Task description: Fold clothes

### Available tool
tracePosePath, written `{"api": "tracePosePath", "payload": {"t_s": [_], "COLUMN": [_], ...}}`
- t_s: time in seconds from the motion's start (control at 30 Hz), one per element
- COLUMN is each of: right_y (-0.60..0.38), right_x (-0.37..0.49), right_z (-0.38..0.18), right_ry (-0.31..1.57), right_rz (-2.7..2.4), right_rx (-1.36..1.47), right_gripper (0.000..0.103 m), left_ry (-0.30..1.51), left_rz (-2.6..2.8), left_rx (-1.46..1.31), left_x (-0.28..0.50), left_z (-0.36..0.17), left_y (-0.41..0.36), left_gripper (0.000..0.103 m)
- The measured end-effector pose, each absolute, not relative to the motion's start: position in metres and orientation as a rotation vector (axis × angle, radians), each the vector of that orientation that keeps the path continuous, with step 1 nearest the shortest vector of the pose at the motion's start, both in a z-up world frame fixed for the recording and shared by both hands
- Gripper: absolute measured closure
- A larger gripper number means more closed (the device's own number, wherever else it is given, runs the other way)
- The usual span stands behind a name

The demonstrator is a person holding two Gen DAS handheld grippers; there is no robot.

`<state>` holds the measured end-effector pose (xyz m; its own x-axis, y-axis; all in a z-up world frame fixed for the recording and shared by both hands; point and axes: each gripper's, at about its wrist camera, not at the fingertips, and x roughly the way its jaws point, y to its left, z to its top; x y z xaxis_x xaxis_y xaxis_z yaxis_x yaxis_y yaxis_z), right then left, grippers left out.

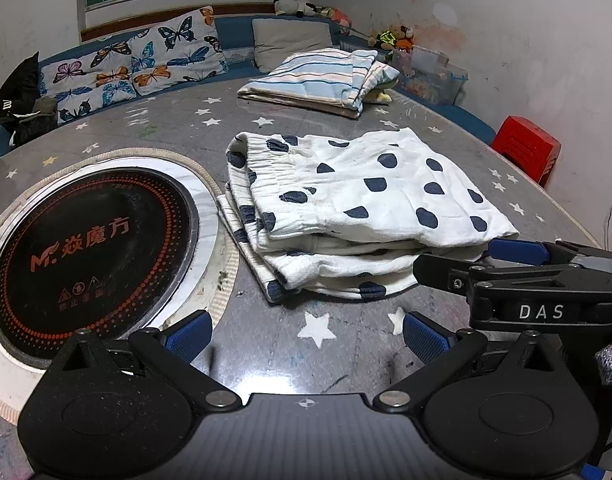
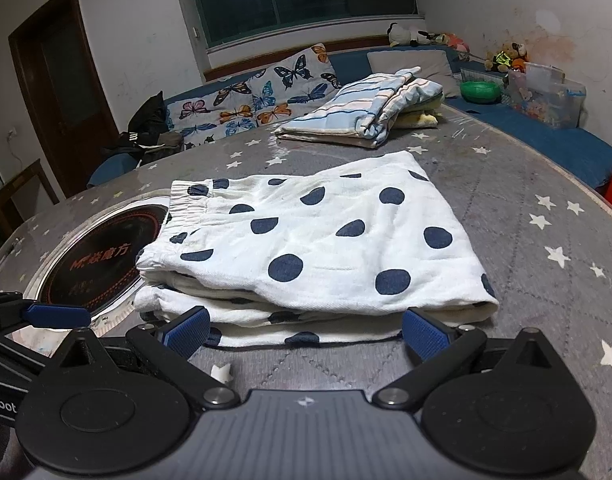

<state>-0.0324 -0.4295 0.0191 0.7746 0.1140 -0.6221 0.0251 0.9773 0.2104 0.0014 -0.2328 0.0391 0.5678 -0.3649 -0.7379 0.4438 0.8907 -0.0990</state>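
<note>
A white garment with dark blue dots (image 1: 362,212) lies folded in several layers on the grey star-patterned table (image 1: 265,344); it also shows in the right wrist view (image 2: 318,248). My left gripper (image 1: 306,334) is open and empty, just in front of the garment's near left corner. My right gripper (image 2: 306,330) is open and empty, right at the garment's near folded edge. The right gripper also shows in the left wrist view (image 1: 506,268), beside the garment's right corner.
A black round hotplate (image 1: 89,256) is set into the table left of the garment. A folded striped pile (image 1: 318,80) lies at the far side of the table. A sofa with butterfly cushions (image 1: 137,64), a clear toy bin (image 2: 546,92) and a red stool (image 1: 526,152) surround the table.
</note>
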Motion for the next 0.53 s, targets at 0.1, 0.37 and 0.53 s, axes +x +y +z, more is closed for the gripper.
{"api": "tracePosePath", "payload": {"t_s": [0.1, 0.37, 0.53], "right_y": [-0.4296, -0.4321, -0.4338], "right_x": [-0.0313, -0.0298, -0.0296], "right_z": [0.0189, 0.0185, 0.0185], "right_ry": [0.685, 0.686, 0.684], "right_rz": [0.048, 0.042, 0.039], "right_rx": [0.213, 0.215, 0.217], "right_gripper": [0.000, 0.000, 0.000], "left_ry": [0.844, 0.845, 0.843], "left_rz": [-0.473, -0.453, -0.446], "left_rx": [0.101, 0.096, 0.097], "left_x": [0.0028, 0.0065, 0.0070], "left_z": [0.0387, 0.0372, 0.0371], "left_y": [-0.2331, -0.2323, -0.2318], "left_gripper": [0.000, 0.000, 0.000]}}
